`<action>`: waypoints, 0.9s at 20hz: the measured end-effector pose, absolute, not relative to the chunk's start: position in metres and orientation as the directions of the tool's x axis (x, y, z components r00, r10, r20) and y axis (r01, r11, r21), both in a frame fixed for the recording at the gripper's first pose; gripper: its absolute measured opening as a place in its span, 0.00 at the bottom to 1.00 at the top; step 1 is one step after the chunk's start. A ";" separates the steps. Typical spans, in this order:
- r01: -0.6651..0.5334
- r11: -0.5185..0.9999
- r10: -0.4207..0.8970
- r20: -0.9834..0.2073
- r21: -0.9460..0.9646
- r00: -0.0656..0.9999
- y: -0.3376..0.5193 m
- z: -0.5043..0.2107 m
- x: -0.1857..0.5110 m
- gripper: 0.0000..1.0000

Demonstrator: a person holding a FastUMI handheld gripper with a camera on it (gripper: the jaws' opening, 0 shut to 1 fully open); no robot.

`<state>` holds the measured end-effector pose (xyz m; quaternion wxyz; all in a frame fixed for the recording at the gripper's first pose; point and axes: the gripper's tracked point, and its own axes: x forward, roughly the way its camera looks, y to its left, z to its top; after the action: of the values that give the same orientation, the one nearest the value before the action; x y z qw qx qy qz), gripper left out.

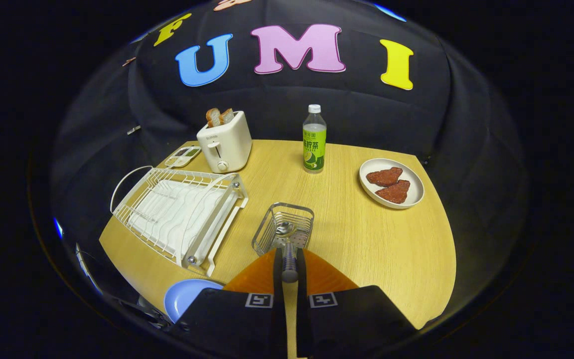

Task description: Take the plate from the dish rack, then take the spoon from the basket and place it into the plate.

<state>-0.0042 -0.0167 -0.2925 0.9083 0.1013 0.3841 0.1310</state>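
Note:
My gripper (289, 264) is shut on the handle of a metal spoon (287, 247). The spoon's bowl still rests inside the wire basket (283, 227), which stands just ahead of the fingers. A light blue plate (187, 296) lies on the table near the front edge, left of the fingers and partly hidden by the gripper body. Left of the basket sits the white dish rack (180, 212), with no dishes in it.
A white toaster (224, 142) with bread slices stands beyond the rack, a small tray (182, 156) beside it. A green-labelled bottle (314, 139) stands at the back. To the right lies a white plate (391, 182) with two brown pieces.

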 end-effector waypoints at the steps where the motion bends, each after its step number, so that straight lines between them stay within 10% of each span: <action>1: -0.155 0.944 0.317 -0.661 0.293 0.680 -0.018 -0.282 -0.009 0.12; 18: -0.203 0.878 0.468 -0.693 0.433 0.548 0.058 -0.276 -0.164 0.11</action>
<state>-0.1644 0.0575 -0.2759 0.8664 0.1528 0.4341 0.1935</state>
